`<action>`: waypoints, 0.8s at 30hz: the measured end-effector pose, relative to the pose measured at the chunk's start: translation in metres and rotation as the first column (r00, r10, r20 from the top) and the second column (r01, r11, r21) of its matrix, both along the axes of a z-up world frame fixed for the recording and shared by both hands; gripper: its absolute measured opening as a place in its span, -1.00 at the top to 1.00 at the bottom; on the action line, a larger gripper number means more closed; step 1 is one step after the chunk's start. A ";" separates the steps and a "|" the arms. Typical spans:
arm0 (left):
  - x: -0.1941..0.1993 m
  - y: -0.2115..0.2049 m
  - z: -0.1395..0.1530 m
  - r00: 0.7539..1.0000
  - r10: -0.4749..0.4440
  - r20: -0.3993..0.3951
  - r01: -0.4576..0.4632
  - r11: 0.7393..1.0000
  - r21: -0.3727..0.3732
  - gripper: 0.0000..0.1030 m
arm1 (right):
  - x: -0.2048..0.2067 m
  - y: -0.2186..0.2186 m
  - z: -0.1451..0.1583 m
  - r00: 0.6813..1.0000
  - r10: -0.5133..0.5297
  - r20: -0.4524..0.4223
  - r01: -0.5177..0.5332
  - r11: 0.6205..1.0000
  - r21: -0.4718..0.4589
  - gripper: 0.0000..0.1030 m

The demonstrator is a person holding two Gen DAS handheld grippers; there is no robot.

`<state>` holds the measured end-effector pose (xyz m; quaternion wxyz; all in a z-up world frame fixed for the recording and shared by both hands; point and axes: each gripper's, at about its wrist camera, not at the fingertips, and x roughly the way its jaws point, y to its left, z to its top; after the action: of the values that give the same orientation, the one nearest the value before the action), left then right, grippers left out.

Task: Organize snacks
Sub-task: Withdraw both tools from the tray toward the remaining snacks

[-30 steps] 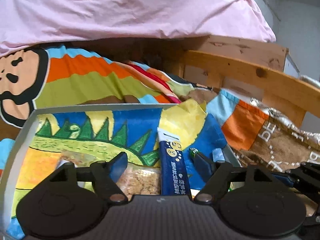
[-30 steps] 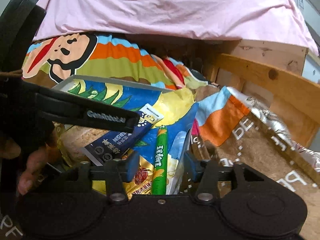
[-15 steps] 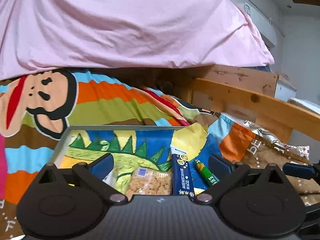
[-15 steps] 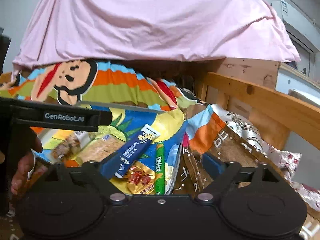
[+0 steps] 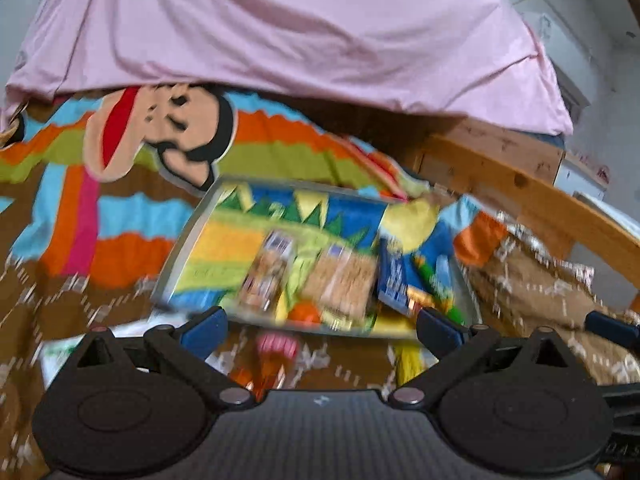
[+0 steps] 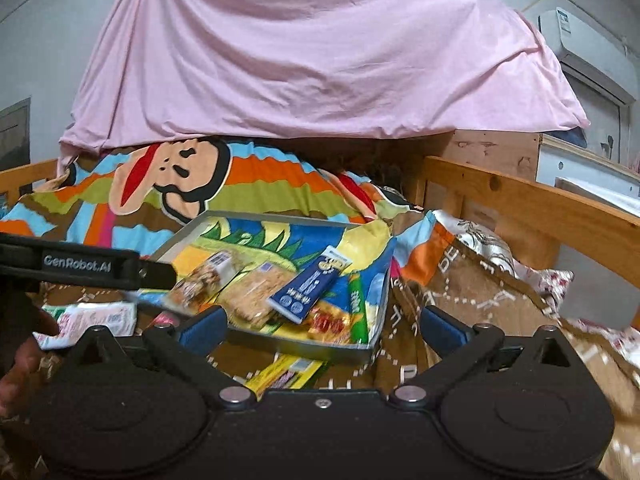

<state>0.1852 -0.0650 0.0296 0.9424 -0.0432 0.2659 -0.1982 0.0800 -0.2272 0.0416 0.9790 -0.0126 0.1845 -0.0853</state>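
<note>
A grey tray (image 6: pixel 308 346) with a dinosaur picture lies on the bed; it also shows in the left wrist view (image 5: pixel 182 246). In it lie two cereal bars (image 6: pixel 244 300), a blue stick pack (image 6: pixel 308 286), a green sausage stick (image 6: pixel 357 308) and a red-gold candy (image 6: pixel 328 322). My left gripper (image 5: pixel 320 330) is open and empty, held back from the tray's near edge. My right gripper (image 6: pixel 322 326) is open and empty above that near edge. A yellow packet (image 6: pixel 286 372) and a white packet (image 6: pixel 90 318) lie on the blanket outside the tray.
A striped monkey-print blanket (image 6: pixel 180 184) lies behind the tray under a pink sheet (image 6: pixel 320 48). A wooden bed rail (image 6: pixel 532 204) runs along the right. A brown patterned cover (image 6: pixel 480 296) spreads right of the tray. The left tool's arm (image 6: pixel 80 266) crosses the right view.
Both grippers have pulled back and up from the tray and opened wider. More of the tray and loose packets in front of it have come into view.
</note>
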 end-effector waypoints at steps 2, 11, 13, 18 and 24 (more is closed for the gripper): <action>-0.015 0.006 -0.004 1.000 0.030 -0.008 -0.029 0.999 0.038 -0.99 | -0.009 0.005 -0.003 1.000 -0.004 -0.007 0.004 1.000 0.005 -0.98; -0.073 0.028 -0.009 0.996 0.087 -0.034 -0.083 0.991 0.107 -0.99 | -0.042 0.033 0.001 0.999 -0.024 -0.042 0.024 1.000 -0.012 -0.99; -0.082 0.031 -0.011 0.994 0.103 -0.043 -0.096 0.987 0.127 -0.99 | -0.049 0.036 0.001 0.997 -0.036 -0.066 0.035 0.999 -0.013 -0.99; -0.087 0.032 -0.015 0.990 0.110 -0.088 -0.093 0.980 0.178 -0.99 | -0.060 0.040 -0.004 0.992 -0.028 -0.122 0.034 0.998 0.044 -0.99; -0.086 0.033 -0.021 0.979 0.160 -0.126 -0.134 0.972 0.193 -0.99 | -0.059 0.046 -0.007 0.991 -0.021 -0.135 0.025 0.999 0.027 -0.99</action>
<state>0.0991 -0.0319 0.0083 0.9334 0.0106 0.3449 -0.0989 0.0215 -0.1816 0.0342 0.9634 -0.0020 0.2513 -0.0927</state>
